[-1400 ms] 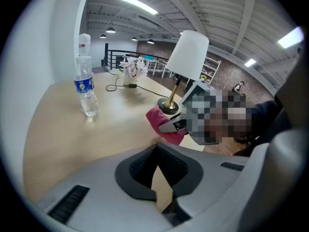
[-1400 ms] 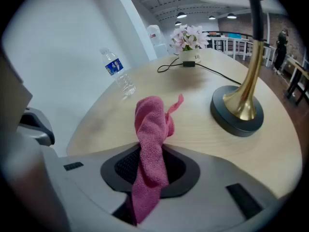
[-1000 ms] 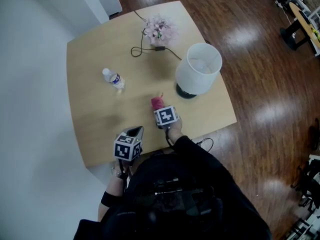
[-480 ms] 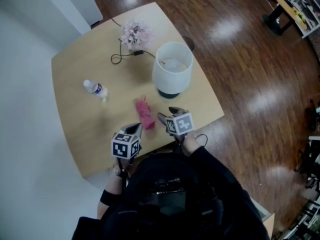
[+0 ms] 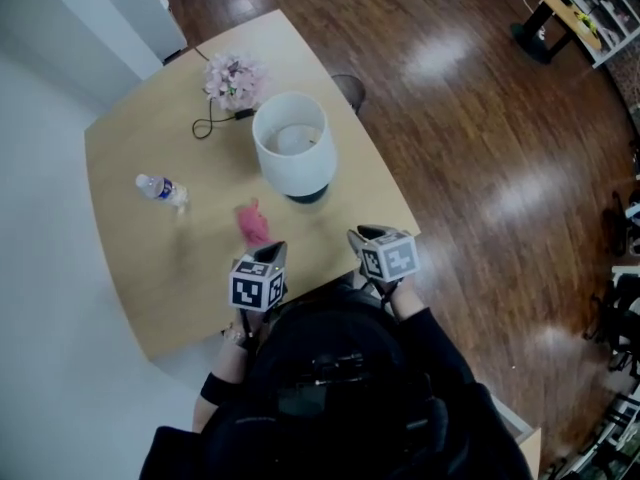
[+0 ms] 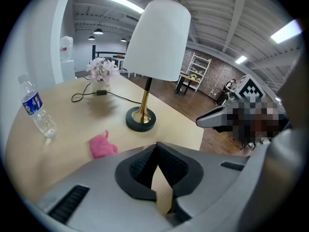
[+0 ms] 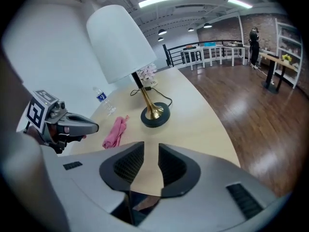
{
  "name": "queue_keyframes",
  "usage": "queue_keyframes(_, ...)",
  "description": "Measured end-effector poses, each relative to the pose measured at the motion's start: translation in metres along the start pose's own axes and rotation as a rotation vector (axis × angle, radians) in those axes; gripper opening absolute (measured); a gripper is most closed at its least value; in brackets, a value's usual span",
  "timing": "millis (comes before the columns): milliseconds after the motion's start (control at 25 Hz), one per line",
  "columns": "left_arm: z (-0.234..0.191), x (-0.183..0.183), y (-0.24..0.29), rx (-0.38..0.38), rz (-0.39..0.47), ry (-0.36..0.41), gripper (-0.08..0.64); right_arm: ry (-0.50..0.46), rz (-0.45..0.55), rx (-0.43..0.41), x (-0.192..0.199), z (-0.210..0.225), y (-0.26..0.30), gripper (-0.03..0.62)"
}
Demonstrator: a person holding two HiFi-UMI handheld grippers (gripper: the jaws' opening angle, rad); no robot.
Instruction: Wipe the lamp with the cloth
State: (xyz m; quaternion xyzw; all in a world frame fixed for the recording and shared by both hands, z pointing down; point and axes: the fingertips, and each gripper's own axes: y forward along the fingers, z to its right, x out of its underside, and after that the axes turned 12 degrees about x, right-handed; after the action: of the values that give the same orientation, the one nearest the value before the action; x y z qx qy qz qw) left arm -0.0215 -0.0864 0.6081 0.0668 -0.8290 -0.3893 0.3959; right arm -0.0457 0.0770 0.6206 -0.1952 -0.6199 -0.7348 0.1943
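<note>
Table: lamp stands toward its right edge.
Right tongs: I've drawn them back off the cloth; jaws just closing, partly apart, empty.
Left tongs: shut, empty.
Cloth: pink, loose on the table near the lamp's base.
Bottle: blue label, unreadable.

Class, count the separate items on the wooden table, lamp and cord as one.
4: the lamp in the middle, the pink cloth nearer the person, the water bottle at the left, the pink flowers at the far edge.
</note>
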Motion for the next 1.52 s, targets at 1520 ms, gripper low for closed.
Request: queue_keyframes(1520, 0.015, 0.008, 0.030, -0.060, -0.009, -0.089, 0.005, -0.258, -0.050, -0.111, 0.004, 0.009, 0.020, 0.000)
